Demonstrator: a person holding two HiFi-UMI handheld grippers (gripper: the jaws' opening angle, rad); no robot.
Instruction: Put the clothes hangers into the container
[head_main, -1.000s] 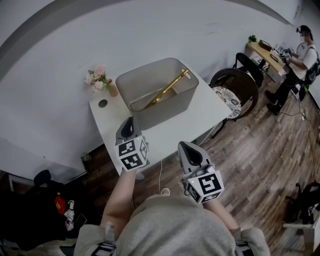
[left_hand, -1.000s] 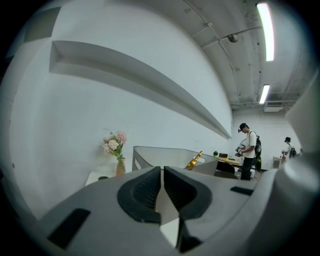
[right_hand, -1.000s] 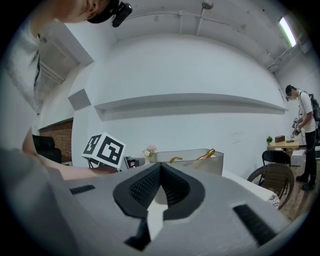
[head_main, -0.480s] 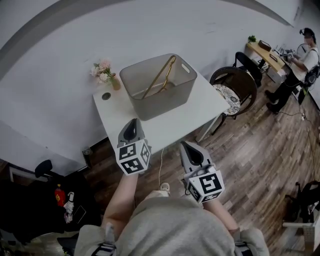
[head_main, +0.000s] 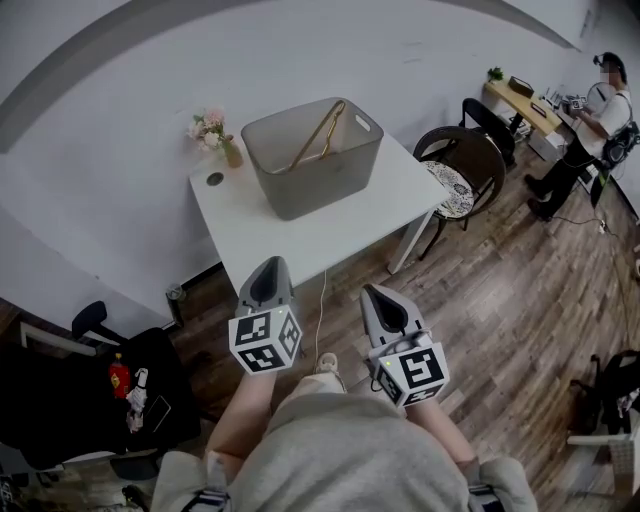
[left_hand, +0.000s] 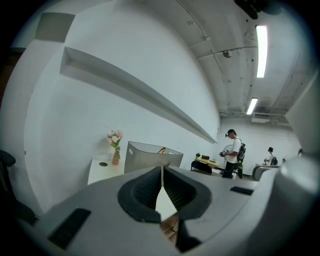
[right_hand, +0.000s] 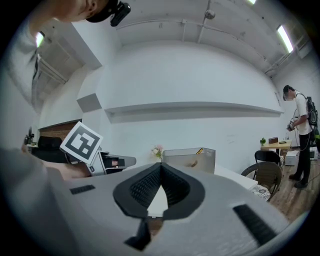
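**Grippers closed and empty, well short of the table**

Both tools are held close to the person's body. The left gripper (head_main: 270, 268) and the right gripper (head_main: 380, 295) each have their jaws pressed together with nothing between them, as each gripper's own view confirms.

Ahead of them stands the white table (head_main: 335, 235), well apart from both tips. The grey container (head_main: 320, 172) sits on its far half, beside a small vase of flowers (head_main: 212, 128).

A gold hanger (head_main: 322, 132) is already inside the container. Its long axis runs away from the person, leaning up so its top end rests at the far rim. I cannot tell whether it is one hanger or two.

The container lies straight ahead of the left gripper, which looks slightly nearer than the right. No hanger shows outside the container, so any further move would probably begin with closing that gap.
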